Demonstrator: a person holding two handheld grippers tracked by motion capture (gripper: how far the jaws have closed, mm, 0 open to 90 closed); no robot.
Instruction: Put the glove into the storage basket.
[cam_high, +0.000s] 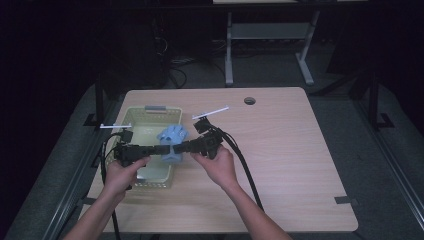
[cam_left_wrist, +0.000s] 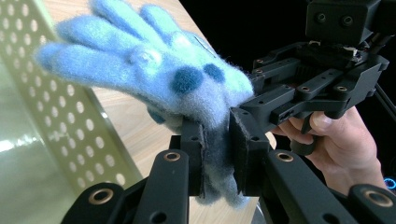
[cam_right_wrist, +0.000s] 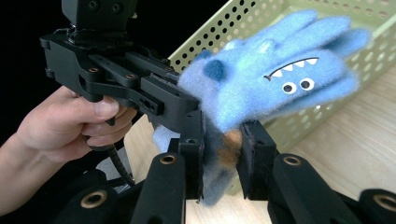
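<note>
Both claws, left claw (cam_left_wrist: 217, 140) and right claw (cam_right_wrist: 223, 140), clamped on blue glove (cam_high: 172, 142) beside basket (cam_high: 131, 118); right gripper view reveals glove's monster face.

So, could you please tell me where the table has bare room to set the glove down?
The whole right half of the table, from the right gripper to the far edge, lies bare. The left is crowded: the basket, both hands and the glove sit there.

Fuzzy blue monster glove (cam_high: 172, 140) pinched at cuff, held over basket (cam_high: 131, 120) rim.
</note>
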